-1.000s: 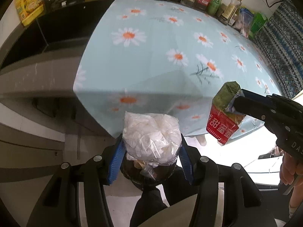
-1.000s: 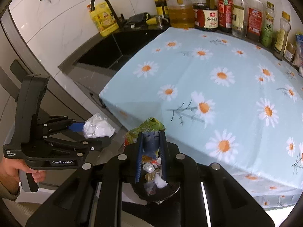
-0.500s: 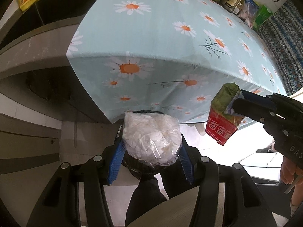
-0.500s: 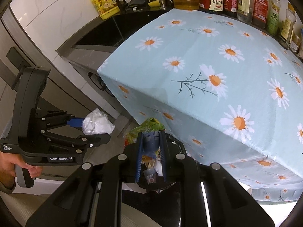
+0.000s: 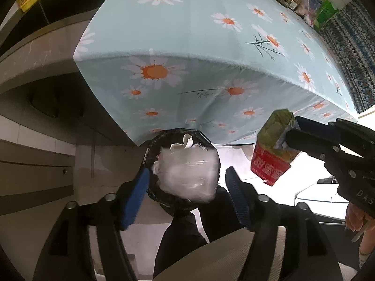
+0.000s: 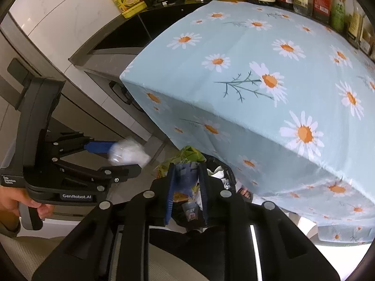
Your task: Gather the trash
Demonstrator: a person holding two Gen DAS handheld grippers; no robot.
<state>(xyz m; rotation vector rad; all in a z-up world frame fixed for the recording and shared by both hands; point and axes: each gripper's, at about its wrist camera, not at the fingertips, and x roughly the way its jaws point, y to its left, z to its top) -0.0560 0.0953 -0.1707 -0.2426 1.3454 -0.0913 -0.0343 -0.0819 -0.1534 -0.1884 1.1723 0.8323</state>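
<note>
The left gripper (image 5: 187,182), jaws opening, frees a clear plastic bag of white wads (image 5: 187,175) above the black-lined bin (image 5: 178,135); the right gripper (image 6: 187,192), also opening, pinches a green-and-red snack wrapper (image 5: 271,149).

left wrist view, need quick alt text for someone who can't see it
The left gripper is opening around a clear plastic bag of white tissue above a black-lined trash bin. Right gripper holds a red-and-green snack packet beside a daisy-print tablecloth.

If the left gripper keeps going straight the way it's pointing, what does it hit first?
Probably the clear bag of white trash between its opening jaws, apparently no longer pressed by the pads; just beyond is the black-lined trash bin. Depth is hard to judge.
</note>
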